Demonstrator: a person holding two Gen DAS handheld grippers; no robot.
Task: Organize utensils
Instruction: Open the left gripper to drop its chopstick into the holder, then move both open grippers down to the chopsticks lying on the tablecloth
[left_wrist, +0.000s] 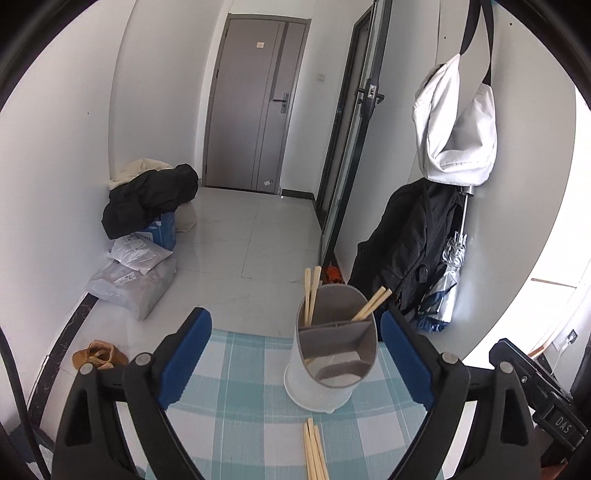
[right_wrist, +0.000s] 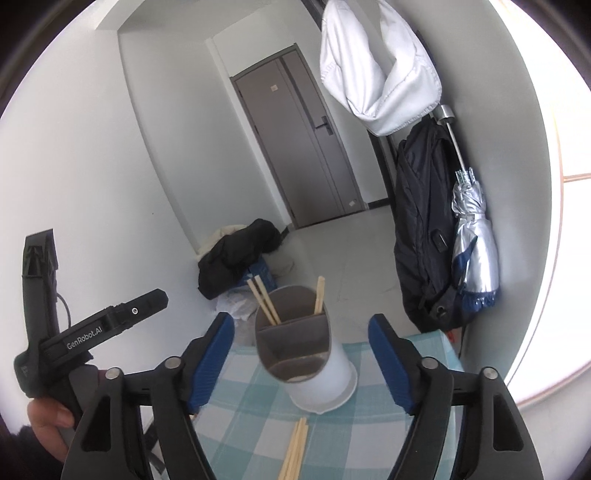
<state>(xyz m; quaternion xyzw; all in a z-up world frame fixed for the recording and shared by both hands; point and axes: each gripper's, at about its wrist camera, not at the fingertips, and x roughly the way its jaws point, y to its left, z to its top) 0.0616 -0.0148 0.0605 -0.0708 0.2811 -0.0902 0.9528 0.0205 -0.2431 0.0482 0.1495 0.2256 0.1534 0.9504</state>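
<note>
A white utensil holder (left_wrist: 325, 373) with a grey divided insert stands upright on the checked tablecloth (left_wrist: 236, 406). Several wooden chopsticks (left_wrist: 310, 295) stand in its far compartments; its near compartment looks empty. A bundle of loose chopsticks (left_wrist: 314, 450) lies on the cloth just in front of it. My left gripper (left_wrist: 295, 332) is open and empty, its blue pads either side of the holder. In the right wrist view the holder (right_wrist: 317, 373) and loose chopsticks (right_wrist: 295, 450) show again. My right gripper (right_wrist: 301, 332) is open and empty, held above them.
The small table ends just behind the holder (left_wrist: 258, 334). On the floor beyond are parcels (left_wrist: 133, 280), dark clothes (left_wrist: 147, 199) and a shoe (left_wrist: 98, 356). A black backpack (right_wrist: 424, 236), a silver umbrella (right_wrist: 472, 254) and a white bag (right_wrist: 376, 66) hang on the right wall.
</note>
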